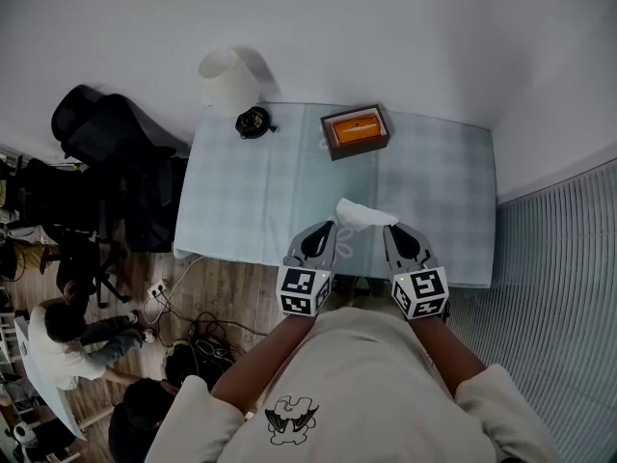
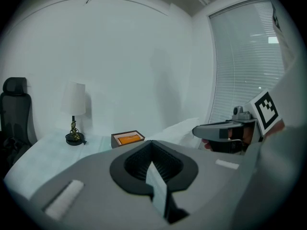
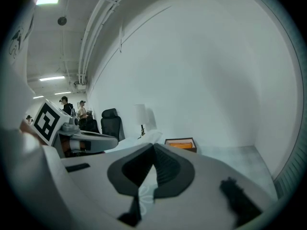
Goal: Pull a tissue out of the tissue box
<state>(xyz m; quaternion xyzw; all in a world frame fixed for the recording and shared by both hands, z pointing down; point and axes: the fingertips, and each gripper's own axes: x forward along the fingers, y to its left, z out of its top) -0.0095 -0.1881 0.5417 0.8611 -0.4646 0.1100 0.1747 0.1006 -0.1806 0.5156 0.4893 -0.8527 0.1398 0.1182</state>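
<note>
Left gripper (image 1: 330,227) and right gripper (image 1: 388,229) each clench the tissue (image 1: 362,214) over the near edge of the table (image 1: 241,210). Open tabletop stretches to the tissue box (image 1: 355,130) by the wall (image 1: 386,37). Only the gripper views show tissue pinched between the jaws.

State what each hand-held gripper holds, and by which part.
One white tissue: the left hand-held gripper pinches its left end, the right hand-held gripper its right end.

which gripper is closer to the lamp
Left. The left gripper is at the near edge of the table, on the side of the lamp; the right gripper is farther right, beyond the tissue between them.
</note>
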